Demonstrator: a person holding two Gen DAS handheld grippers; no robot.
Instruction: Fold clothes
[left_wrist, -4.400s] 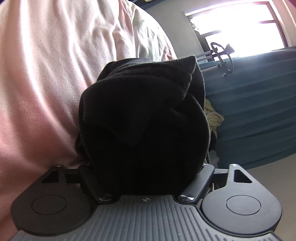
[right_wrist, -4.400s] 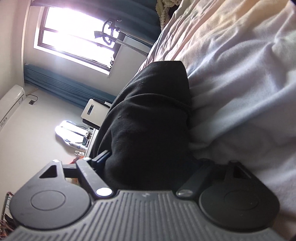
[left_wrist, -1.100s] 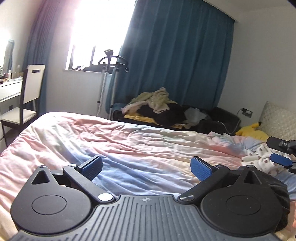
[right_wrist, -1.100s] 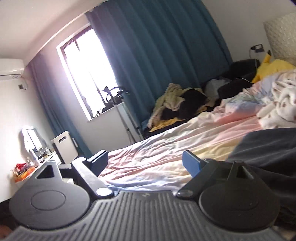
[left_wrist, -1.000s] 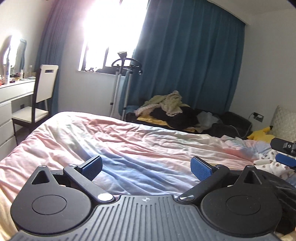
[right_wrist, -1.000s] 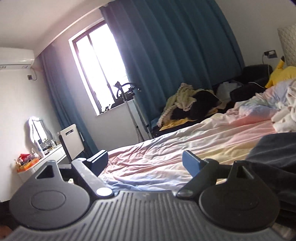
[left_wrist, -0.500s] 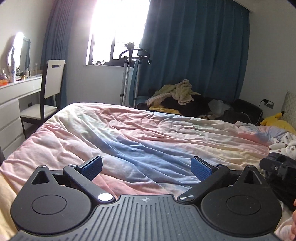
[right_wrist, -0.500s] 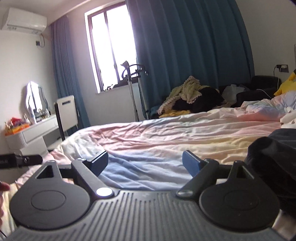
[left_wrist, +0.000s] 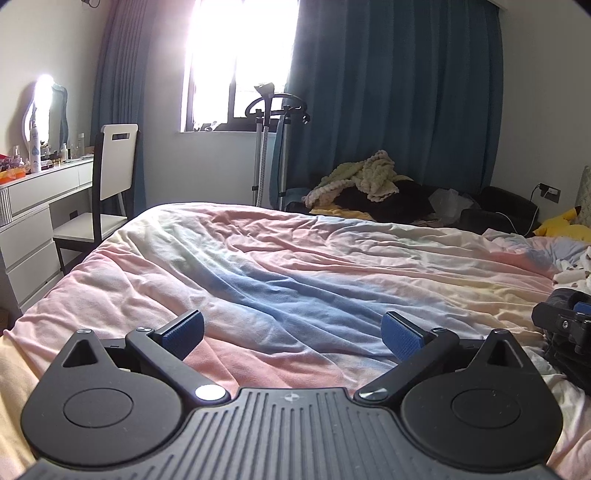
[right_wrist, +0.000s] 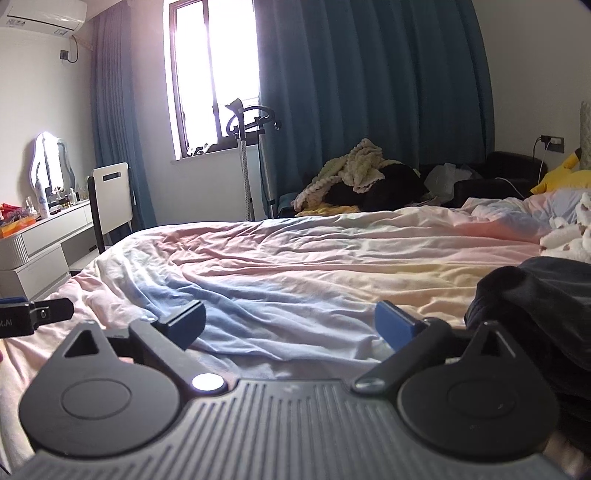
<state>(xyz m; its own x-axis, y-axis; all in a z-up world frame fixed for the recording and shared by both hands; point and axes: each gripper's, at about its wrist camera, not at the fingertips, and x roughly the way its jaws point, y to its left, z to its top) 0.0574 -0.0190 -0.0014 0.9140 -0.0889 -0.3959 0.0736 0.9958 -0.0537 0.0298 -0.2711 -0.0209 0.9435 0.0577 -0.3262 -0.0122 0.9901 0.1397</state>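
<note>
Left wrist view: the left gripper (left_wrist: 291, 328) stands wide, its 2 ribbed blue pads (left_wrist: 399, 334) holding nothing over the rumpled pastel duvet (left_wrist: 295, 266). At the duvet's right edge the right gripper (left_wrist: 570, 323) is cut off by the frame — it half hides a dark garment (left_wrist: 559, 295).

Right wrist view: the right gripper (right_wrist: 290, 323) has just been opening and gapes wide, nothing between its pads. The black, soft, crumpled garment (right_wrist: 535, 295) lies at the duvet's (right_wrist: 332, 258) near right corner, partly cut off. The left gripper's (right_wrist: 37, 314) lettering is cropped, unreadable.
</note>
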